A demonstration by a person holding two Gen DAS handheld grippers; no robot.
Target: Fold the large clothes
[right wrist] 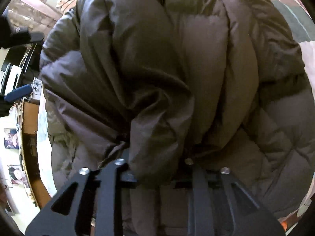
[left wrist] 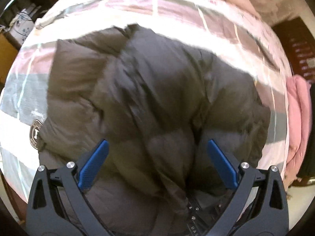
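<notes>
A dark puffy jacket (left wrist: pixel 149 102) lies bunched on a pink-and-grey checked bedsheet (left wrist: pixel 177 9), the left gripper (left wrist: pixel 157 147) spread wide above its near part, the right gripper (right wrist: pixel 155 155) clamped on a fold of it.

White letters "DAS" on a black strap (left wrist: pixel 192 225), round badge (left wrist: pixel 35 135) on jacket (left wrist: pixel 157 90) — unreadable

The left gripper (left wrist: pixel 156 147) has black triangular-cutout arms, silver round screws and blue ribbed pads (left wrist: pixel 94 165); the right gripper (right wrist: pixel 157 169) is all black.
</notes>
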